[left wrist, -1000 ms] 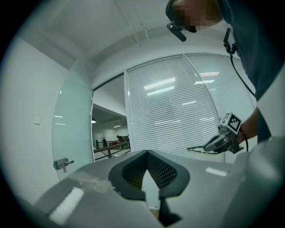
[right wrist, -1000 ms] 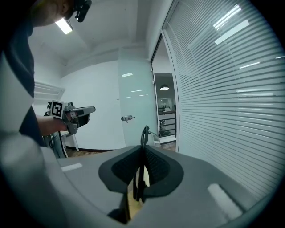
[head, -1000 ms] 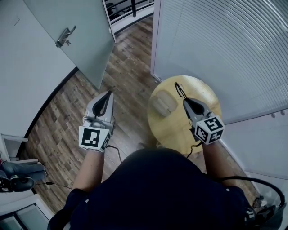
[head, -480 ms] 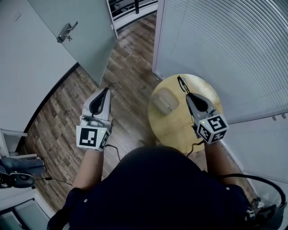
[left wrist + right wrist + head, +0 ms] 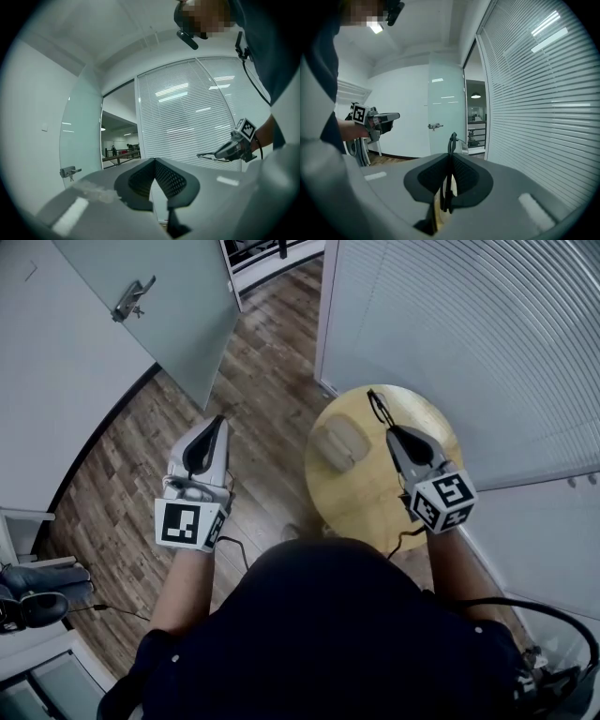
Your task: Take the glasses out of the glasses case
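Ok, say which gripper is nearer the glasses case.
Right. The right gripper, holding the glasses, hovers beside the glasses case over the table; the left gripper is over the floor.

round wooden table [image 5: 361, 501] | glass door [image 5: 173, 329] | window blinds [image 5: 487, 343] | plank floor [image 5: 122, 488]
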`<move>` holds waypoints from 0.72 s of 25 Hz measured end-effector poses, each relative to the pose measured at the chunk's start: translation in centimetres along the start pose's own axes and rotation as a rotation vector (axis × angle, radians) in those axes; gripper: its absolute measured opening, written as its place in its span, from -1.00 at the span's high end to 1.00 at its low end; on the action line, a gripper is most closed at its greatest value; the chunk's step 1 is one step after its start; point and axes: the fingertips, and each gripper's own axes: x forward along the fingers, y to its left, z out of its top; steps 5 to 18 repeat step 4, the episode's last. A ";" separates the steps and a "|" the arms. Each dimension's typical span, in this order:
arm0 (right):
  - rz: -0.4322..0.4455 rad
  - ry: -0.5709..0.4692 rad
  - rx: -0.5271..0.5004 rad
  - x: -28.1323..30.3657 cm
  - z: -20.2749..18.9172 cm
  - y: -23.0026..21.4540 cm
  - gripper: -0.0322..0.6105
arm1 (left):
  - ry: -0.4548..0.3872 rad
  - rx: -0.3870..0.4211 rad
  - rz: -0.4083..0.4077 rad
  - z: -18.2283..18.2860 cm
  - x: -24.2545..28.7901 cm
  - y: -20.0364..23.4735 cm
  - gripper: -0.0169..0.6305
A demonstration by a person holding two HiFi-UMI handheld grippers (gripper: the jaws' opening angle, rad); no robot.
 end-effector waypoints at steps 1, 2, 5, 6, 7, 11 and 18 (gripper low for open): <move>0.001 0.002 -0.002 0.1 0.0 -0.1 0.79 | -0.002 0.000 -0.003 0.1 0.2 -0.1 0.93; 0.001 0.003 -0.003 0.1 0.1 -0.2 0.79 | -0.002 0.002 -0.007 0.2 0.3 -0.1 0.93; 0.003 0.005 -0.004 0.3 0.2 -0.3 0.79 | -0.004 0.004 -0.013 0.3 0.6 -0.1 0.93; 0.003 0.005 -0.004 0.3 0.2 -0.3 0.79 | -0.004 0.004 -0.013 0.3 0.6 -0.1 0.93; 0.003 0.005 -0.004 0.3 0.2 -0.3 0.79 | -0.004 0.004 -0.013 0.3 0.6 -0.1 0.93; 0.003 0.005 -0.004 0.3 0.2 -0.3 0.79 | -0.004 0.004 -0.013 0.3 0.6 -0.1 0.93; 0.003 0.005 -0.004 0.3 0.2 -0.3 0.79 | -0.004 0.004 -0.013 0.3 0.6 -0.1 0.93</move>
